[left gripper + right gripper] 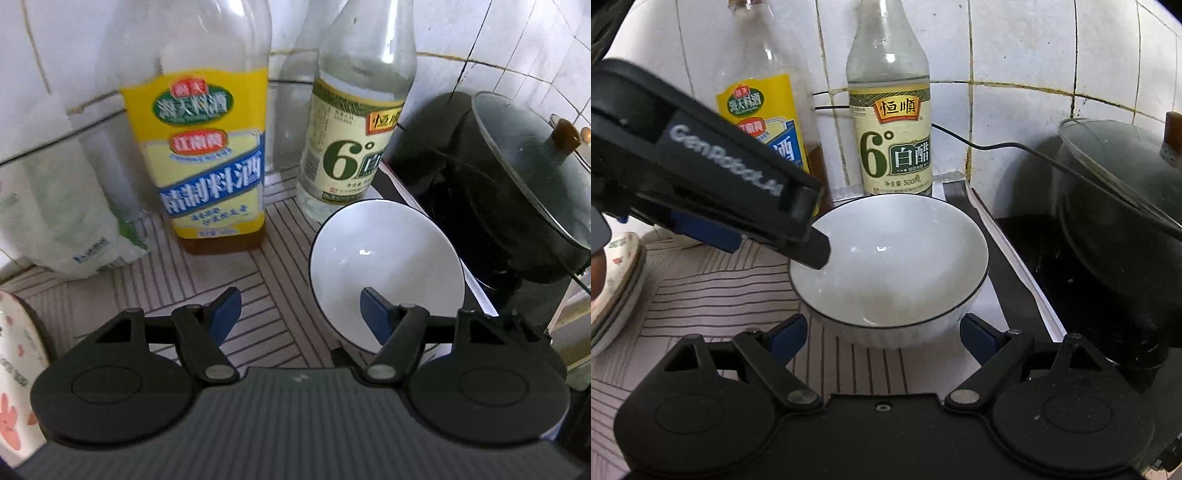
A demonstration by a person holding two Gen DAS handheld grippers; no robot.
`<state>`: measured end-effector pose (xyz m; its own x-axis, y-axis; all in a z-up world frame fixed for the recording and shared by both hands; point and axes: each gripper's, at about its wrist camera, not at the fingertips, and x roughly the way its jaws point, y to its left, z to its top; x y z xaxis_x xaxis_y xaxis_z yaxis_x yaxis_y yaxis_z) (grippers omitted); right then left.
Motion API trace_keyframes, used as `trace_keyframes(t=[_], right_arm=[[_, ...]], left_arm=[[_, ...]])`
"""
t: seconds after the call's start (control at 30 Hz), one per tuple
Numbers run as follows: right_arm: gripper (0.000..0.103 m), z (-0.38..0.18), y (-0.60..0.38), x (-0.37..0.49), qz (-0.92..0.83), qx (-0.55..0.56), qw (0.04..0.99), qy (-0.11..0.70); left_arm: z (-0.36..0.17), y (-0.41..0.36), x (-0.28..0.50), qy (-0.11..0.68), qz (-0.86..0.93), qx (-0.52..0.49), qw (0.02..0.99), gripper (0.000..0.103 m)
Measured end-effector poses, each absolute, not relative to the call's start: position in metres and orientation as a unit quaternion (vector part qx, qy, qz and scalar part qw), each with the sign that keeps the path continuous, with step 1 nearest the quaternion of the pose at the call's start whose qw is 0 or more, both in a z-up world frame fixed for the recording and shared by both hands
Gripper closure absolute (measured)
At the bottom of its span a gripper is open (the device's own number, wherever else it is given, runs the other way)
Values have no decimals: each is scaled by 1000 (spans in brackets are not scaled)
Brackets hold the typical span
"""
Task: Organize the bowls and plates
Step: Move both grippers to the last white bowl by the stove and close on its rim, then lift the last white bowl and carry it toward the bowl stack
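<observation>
Left wrist view shows the left hand-held gripper (299, 310) spread wide and grasping nothing, its blue pads apart above the striped mat (258, 295) that covers the surface. Its right pad sits in front of the white bowl (384, 266), which has a thin dark rim and stands upright on the mat at the right, close to the mat's edge. Far behind the bowl stands the white vinegar bottle (354, 140), and to its left the cooking wine bottle (207, 155) with a yellow and blue label. A white plastic bag (62, 221) leans at far left. A patterned plate (18, 369) shows at the near left edge. To the right a black pot (498, 206) with a glass lid sits on a dark stovetop.

Right wrist view shows the right hand-held gripper (882, 336) also released, its two pads flanking the near side of the bowl (897, 258) without clearly touching it. The left hand-held gripper (812, 240) reaches in from the left, one fingertip over the bowl's left rim. A stack of plates (617, 291) rests at the left edge on the mat (720, 291). The vinegar bottle (890, 140), wine bottle (764, 99) and pot (1126, 229) stand beyond, before a white tiled wall (1034, 55).
</observation>
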<state>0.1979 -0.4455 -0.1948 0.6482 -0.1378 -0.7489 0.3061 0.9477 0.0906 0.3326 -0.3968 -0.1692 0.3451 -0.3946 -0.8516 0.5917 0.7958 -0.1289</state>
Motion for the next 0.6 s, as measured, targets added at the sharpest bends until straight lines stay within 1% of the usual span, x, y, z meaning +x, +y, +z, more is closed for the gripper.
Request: trace_keyframes(t=[0.03, 0.1, 0.13, 0.17, 0.23, 0.3, 0.37, 0.53, 0.57, 0.6], right_arm=[[11, -197, -446, 200, -124, 104, 903, 399], [11, -201, -446, 202, -127, 102, 904, 396], [11, -203, -446, 202, -129, 100, 904, 396], [10, -205, -446, 203, -129, 96, 904, 395], [11, -208, -447, 207, -127, 92, 904, 398], [11, -209, -448, 209, -124, 86, 905, 398], [11, -210, -449, 209, -121, 89, 906, 396], [11, -214, -450, 215, -119, 89, 905, 399], [11, -214, -449, 216, -120, 85, 904, 401], [11, -214, -448, 217, -122, 80, 904, 402]], left_arm=[[-172, -398, 335, 487, -307, 95, 812, 37], [-177, -400, 340, 485, -314, 78, 813, 44], [-181, -400, 344, 486, -309, 67, 815, 46], [-186, -399, 349, 493, -299, 61, 815, 50], [-193, -396, 359, 510, -293, 39, 808, 60], [-197, -394, 365, 519, -294, 29, 802, 75], [-199, -392, 367, 522, -309, 18, 795, 80], [-205, -386, 376, 543, -308, -20, 781, 81], [-205, -386, 376, 542, -311, -18, 780, 84], [-205, -388, 376, 541, -317, -13, 779, 88]])
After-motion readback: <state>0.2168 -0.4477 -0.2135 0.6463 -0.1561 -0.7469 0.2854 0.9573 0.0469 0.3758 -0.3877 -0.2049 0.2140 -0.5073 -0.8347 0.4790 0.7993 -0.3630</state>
